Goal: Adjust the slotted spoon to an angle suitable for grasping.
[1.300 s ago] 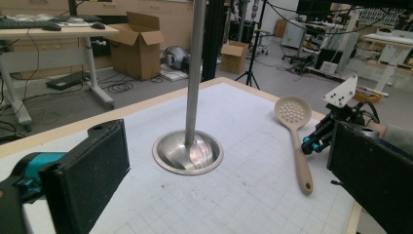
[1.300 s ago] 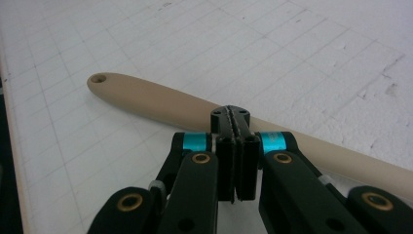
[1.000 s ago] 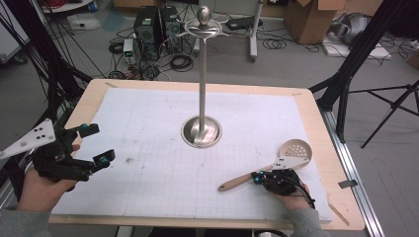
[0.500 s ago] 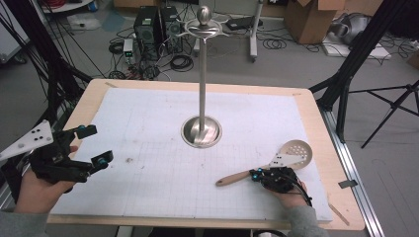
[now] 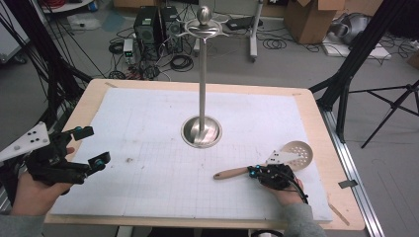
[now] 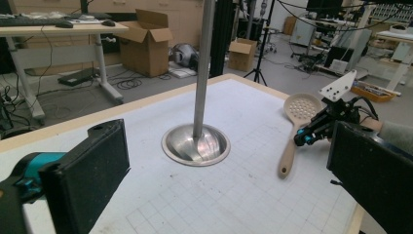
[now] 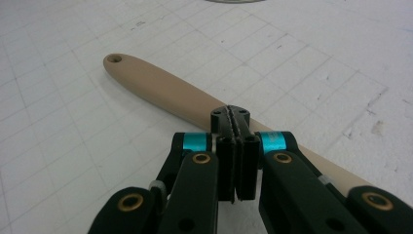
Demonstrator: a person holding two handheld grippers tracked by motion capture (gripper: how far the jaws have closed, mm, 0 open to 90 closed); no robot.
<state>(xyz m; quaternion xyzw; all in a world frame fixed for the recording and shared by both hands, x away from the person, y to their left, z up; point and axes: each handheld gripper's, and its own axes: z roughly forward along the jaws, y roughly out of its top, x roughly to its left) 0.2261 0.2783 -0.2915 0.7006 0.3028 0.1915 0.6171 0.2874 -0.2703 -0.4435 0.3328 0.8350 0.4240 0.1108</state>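
Right gripper (image 5: 253,172) jaws pressed shut, empty, tips resting just above spoon (image 7: 165,92) handle lying flat on mat; likely pre-grasp. Left gripper (image 5: 89,146) held spread wide, clear, aimed toward stand (image 6: 197,141).

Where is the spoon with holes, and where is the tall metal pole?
slotted spoon (image 6: 302,108), left gripper view, on its round holed bowl.
metal stand (image 5: 201,132), high view, on its round base.

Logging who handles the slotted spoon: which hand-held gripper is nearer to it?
Right. The right hand-held gripper sits over the slotted spoon, jaws closed above its handle. The left hand-held gripper is far across the table, open.
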